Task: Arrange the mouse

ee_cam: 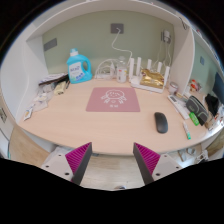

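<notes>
A black mouse lies on the light wooden desk, to the right of a pink mouse mat with a white drawing on it. My gripper hangs above the desk's front edge, well short of the mat and to the left of the mouse. Its two fingers with magenta pads stand wide apart with nothing between them.
A blue detergent bottle stands at the back left. A white rack with a golden packet stands at the back right. Small items and a dark object lie along the right edge. Clutter lies along the left edge.
</notes>
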The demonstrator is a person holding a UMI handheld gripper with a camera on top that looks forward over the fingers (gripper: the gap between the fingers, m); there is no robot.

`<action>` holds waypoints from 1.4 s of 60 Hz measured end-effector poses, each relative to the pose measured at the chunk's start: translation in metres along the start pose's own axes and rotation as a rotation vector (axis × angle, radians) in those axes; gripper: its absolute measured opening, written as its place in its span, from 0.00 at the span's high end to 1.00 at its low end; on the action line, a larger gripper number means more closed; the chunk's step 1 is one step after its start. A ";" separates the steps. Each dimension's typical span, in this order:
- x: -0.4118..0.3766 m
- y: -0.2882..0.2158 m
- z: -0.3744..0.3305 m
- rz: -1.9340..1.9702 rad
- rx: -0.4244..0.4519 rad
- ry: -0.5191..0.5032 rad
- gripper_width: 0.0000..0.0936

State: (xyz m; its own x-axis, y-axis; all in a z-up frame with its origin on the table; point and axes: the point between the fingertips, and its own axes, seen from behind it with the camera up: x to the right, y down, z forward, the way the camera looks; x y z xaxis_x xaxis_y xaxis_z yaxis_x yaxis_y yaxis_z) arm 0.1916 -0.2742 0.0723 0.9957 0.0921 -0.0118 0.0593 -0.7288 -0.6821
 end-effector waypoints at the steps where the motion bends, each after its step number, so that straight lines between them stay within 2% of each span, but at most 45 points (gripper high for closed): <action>1: 0.011 0.004 0.003 0.007 -0.005 0.009 0.09; 8: 0.087 0.020 0.026 0.032 -0.014 0.066 0.09; 16: 0.160 0.007 0.059 0.026 0.029 0.123 0.09; 26: 0.200 -0.031 0.111 0.027 0.099 0.134 0.10; 31: 0.210 -0.039 0.136 0.026 0.096 0.139 0.10; 38: 0.209 -0.044 0.156 0.063 0.092 0.112 0.23; 44: 0.213 -0.049 0.160 0.060 0.127 0.119 0.49; 56: 0.213 -0.049 0.159 0.040 0.112 0.174 0.59; 61: 0.212 -0.056 0.150 0.053 0.111 0.190 0.60; 66: 0.216 -0.085 0.125 0.047 0.162 0.237 0.61; 74: 0.209 -0.175 0.074 0.079 0.308 0.273 0.61; 80: 0.181 -0.256 0.046 0.032 0.422 0.258 0.61; 84: 0.147 -0.292 0.050 0.018 0.470 0.214 0.61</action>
State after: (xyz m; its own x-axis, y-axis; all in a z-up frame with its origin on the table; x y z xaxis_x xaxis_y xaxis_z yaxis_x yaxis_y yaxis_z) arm 0.3172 -0.0143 0.2330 0.9914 -0.0948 0.0896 0.0523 -0.3405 -0.9388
